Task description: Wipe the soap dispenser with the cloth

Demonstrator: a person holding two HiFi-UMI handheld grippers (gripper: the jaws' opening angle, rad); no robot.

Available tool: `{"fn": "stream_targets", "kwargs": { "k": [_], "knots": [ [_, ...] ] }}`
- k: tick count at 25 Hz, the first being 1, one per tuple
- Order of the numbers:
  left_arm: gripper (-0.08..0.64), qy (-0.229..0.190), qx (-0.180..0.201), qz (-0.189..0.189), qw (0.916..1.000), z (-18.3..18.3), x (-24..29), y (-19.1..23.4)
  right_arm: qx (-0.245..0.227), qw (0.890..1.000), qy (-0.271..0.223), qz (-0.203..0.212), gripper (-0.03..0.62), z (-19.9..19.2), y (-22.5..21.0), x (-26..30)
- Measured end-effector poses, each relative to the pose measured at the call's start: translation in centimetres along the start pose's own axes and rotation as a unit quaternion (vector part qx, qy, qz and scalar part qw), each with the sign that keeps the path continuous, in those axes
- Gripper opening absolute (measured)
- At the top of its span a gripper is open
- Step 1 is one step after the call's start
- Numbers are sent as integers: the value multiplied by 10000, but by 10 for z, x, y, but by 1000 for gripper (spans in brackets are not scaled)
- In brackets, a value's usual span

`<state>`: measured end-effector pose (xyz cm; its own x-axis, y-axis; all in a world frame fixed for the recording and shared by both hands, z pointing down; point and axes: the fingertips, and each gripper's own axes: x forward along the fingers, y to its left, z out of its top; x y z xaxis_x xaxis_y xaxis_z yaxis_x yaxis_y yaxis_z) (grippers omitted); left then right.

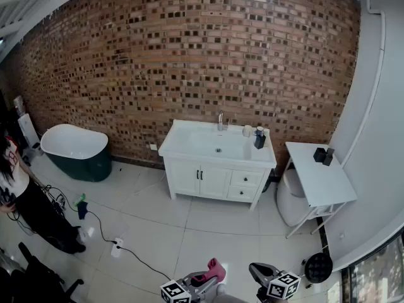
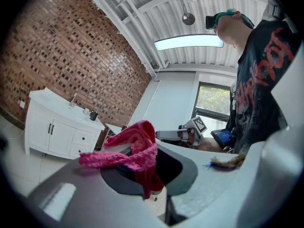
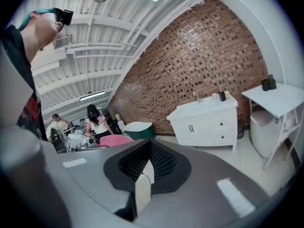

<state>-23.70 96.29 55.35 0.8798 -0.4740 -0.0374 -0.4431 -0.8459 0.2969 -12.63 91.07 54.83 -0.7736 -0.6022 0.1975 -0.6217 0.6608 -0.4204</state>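
Two grippers sit at 6 o'clock of the head view, side by side and low over the tiled floor (image 1: 158,216). The left gripper (image 1: 211,275) is clamped on one pink knitted cloth (image 1: 216,269). In the left gripper view the cloth (image 2: 135,151) is bunched between the jaws, with a loop standing up and a tail hanging toward 6 o'clock. The right gripper (image 1: 262,273) has its jaws together with nothing between them, confirmed in the right gripper view (image 3: 145,175). One white sink desk (image 1: 189,145) stands against the brick wall (image 1: 189,55), just past centre toward 3 o'clock, well apart from both grippers. It has two doors and two drawers. On its top there is one faucet (image 1: 220,120) at 12 o'clock of the basin. One dark soap dispenser (image 1: 259,139) is at the 3 o'clock end, with one white cup (image 1: 247,130) just beside it toward 9 o'clock. One white side desk (image 1: 315,178) at 3 o'clock carries two small dark blocks (image 1: 323,156), touching or nearly so. One bathtub (image 1: 74,150), white inside and dark green outside, is at 9 o'clock. One bystander (image 1: 19,194) stands at the 9 o'clock edge.
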Motion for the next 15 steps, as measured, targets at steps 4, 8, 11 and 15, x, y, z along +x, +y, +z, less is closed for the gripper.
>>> {"fn": "stream_targets", "kwargs": {
  "k": [4,8,11,15],
  "knots": [
    [48,-106,-55,61,9999,8,49,17,104,9996,102,-222,0,22,-57,0],
    [48,28,-150,292,9995,17,95,47,-7,9999,-41,100,0,53,-96,20],
    [48,136,-67,425,9990,51,142,71,-110,9987,-399,301,0,94,-129,38],
    [49,98,450,257,9986,94,217,88,206,9972,-724,-28,0,138,-193,42]
  ]
}}
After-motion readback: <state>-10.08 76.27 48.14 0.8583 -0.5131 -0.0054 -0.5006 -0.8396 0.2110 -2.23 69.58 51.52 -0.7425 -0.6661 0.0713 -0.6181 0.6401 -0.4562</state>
